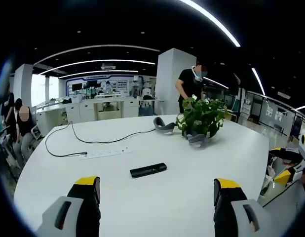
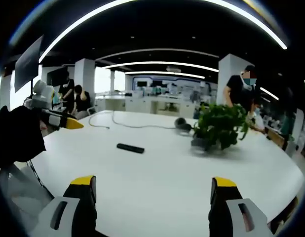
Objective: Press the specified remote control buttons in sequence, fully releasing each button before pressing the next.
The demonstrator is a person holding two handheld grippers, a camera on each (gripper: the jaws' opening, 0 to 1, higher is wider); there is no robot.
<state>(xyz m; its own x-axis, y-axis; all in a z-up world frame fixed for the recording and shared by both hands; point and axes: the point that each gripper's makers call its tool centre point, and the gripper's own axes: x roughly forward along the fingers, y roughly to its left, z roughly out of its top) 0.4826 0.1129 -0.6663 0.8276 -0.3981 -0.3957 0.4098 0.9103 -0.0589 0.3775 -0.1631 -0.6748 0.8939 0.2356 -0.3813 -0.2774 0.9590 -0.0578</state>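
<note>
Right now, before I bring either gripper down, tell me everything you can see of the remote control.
The remote control is a slim, dark, bar-shaped thing, seemingly plastic, lying flat on the white table. Its buttons are too small to make out. Nothing touches it: both grippers are open and well short of it. In the left gripper view it lies between a white power strip and the jaws. In the right gripper view it lies left of the potted plant.

Left gripper view sits low at the near edge of the white table [image 1: 202, 163], facing across it, remote [image 1: 148, 170] close at lower centre, plant [image 1: 202, 118] upper right. Right gripper view looks from farther back: remote [image 2: 130, 148] left of centre, plant [image 2: 220, 126] right. Both share tabletop, remote, plant.
</note>
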